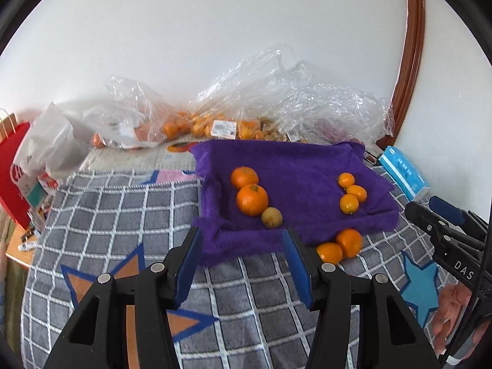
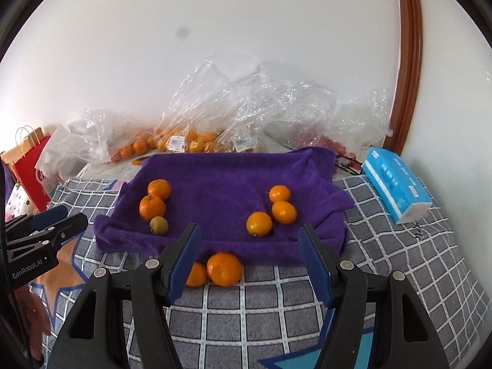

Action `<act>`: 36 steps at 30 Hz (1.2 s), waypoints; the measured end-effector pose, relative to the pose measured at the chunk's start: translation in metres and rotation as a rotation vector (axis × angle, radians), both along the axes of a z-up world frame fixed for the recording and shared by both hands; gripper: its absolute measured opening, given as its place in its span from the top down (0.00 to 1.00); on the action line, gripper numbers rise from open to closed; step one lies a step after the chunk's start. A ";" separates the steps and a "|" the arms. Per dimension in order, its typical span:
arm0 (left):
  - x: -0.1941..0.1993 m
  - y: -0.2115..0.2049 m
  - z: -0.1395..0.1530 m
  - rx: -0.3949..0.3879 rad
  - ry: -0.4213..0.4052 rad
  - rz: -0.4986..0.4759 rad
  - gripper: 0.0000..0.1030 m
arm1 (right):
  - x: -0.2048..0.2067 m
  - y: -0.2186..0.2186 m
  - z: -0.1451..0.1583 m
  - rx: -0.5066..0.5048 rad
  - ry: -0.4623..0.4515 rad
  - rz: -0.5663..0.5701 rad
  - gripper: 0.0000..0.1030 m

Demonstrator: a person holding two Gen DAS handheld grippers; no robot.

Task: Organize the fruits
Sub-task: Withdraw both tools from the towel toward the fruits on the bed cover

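A purple towel [image 1: 295, 169] [image 2: 227, 178] lies on a checked blanket. On its left sit two oranges [image 1: 252, 199] [image 2: 152, 206] and a small yellowish fruit [image 1: 271, 216] [image 2: 158, 225]. On its right sit three small oranges [image 1: 349, 203] [image 2: 259, 223]. Two more oranges [image 1: 348, 242] [image 2: 224, 269] lie on the blanket by the towel's front edge. My left gripper [image 1: 241, 264] is open and empty, just short of the towel's front edge. My right gripper [image 2: 249, 261] is open and empty, above the two loose oranges.
Clear plastic bags [image 1: 215, 117] [image 2: 215, 113] with more oranges stand behind the towel against the white wall. A blue tissue pack [image 1: 402, 173] [image 2: 395, 181] lies at the right. A red paper bag [image 1: 12, 169] [image 2: 29, 169] stands at the left. A wooden frame [image 2: 409, 61] rises at the right.
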State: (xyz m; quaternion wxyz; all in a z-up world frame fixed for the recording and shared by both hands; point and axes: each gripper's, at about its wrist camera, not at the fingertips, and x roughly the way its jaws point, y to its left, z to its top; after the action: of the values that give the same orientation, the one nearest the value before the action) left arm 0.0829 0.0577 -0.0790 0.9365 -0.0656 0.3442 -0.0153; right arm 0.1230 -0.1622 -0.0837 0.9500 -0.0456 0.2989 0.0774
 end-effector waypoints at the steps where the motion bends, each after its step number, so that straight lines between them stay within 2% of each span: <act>1: -0.002 0.000 -0.001 -0.022 0.011 -0.007 0.50 | -0.004 0.000 0.000 -0.014 -0.007 -0.004 0.37; 5: -0.007 0.001 -0.005 -0.050 0.018 0.003 0.50 | -0.019 -0.002 0.002 -0.027 -0.017 0.007 0.37; 12: -0.020 0.007 -0.016 -0.054 0.012 0.012 0.50 | -0.025 -0.008 -0.012 0.040 0.055 0.046 0.37; 17: -0.012 0.016 -0.031 -0.029 0.072 0.024 0.50 | -0.019 -0.010 -0.028 0.063 0.103 0.033 0.37; 22: 0.001 0.025 -0.048 -0.070 0.133 0.037 0.51 | -0.015 -0.016 -0.034 0.086 0.114 0.022 0.38; 27: 0.005 0.031 -0.063 -0.075 0.134 0.040 0.52 | -0.008 -0.017 -0.044 0.055 0.128 0.014 0.44; 32: 0.008 0.038 -0.077 -0.115 0.132 0.021 0.52 | 0.001 -0.012 -0.056 0.068 0.161 0.037 0.56; 36: 0.005 0.034 -0.080 -0.090 0.111 0.012 0.50 | 0.012 -0.003 -0.059 0.065 0.178 0.058 0.60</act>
State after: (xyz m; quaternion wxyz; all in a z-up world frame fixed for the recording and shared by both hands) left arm 0.0884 0.0920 -0.1588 0.9122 -0.1106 0.3940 -0.0217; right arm 0.1346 -0.1657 -0.1430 0.9181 -0.0162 0.3778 0.1185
